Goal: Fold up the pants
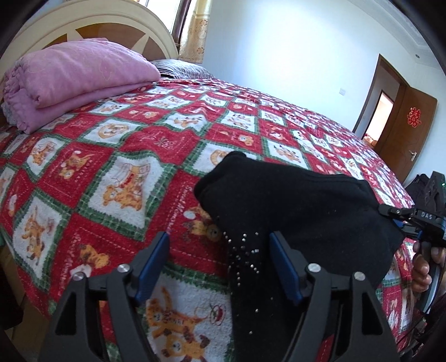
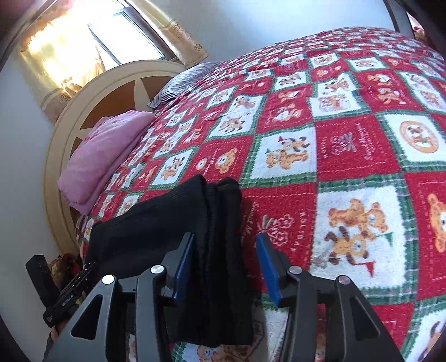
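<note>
Black knit pants (image 1: 301, 211), folded into thick bundle, lie on red-white checked cartoon fleece blanket (image 1: 117, 156) near bed's front edge. Long axis runs side to side between my two hands. My left gripper (image 1: 220, 267) spread wide, straddling studded end, pads not pressing. My right gripper (image 2: 225, 267) half open around stacked opposite end, nothing clamped. Both hands equally near; I judge fold nearly done.

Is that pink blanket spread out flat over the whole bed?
No, the pink blanket lies folded in a thick pile near the headboard, leaving the red checked bedspread uncovered.
</note>
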Motion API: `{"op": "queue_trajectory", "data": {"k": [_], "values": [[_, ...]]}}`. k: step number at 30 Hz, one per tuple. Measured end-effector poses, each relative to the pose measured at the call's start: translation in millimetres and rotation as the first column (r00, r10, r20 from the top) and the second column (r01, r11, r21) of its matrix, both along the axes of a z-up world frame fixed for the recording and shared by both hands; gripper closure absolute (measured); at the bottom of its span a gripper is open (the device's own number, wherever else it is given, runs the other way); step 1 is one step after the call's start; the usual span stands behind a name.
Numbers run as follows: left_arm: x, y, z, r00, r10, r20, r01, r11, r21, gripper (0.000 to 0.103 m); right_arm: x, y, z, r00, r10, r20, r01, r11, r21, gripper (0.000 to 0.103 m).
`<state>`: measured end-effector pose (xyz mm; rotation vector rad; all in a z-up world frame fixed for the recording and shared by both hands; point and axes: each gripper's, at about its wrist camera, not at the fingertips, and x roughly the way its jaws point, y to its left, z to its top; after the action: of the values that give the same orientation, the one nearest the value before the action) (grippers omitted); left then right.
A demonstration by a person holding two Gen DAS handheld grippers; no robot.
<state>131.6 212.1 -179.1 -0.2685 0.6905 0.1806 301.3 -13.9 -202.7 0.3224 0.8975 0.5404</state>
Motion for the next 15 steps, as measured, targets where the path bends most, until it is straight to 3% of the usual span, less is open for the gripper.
{"op": "queue_trajectory", "data": {"k": [5, 10, 15], "values": [[-11.0, 1.9, 6.5, 0.999, 0.029, -0.029, -0.029, 0.999, 0.024, 0.024, -16.6, -9.8, 18.6, 0.997, -0.059, 0.05, 0.062, 0.995, -0.072, 0.048], [-28.3, -4.4, 29.6, 0.999, 0.036, -0.002, -0.036, 0.998, 0.043, 0.023, -47.3, -26.9, 45.0, 0.991, -0.087, 0.106, 0.099, 0.989, -0.114, 0.039], [-48.1, -19.3, 62.4, 0.997, 0.028, 0.069, -0.033, 0.997, 0.072, 0.008, -85.7, -44.9, 72.6, 0.984, -0.078, 0.159, 0.099, 0.987, -0.129, 0.036]]}}
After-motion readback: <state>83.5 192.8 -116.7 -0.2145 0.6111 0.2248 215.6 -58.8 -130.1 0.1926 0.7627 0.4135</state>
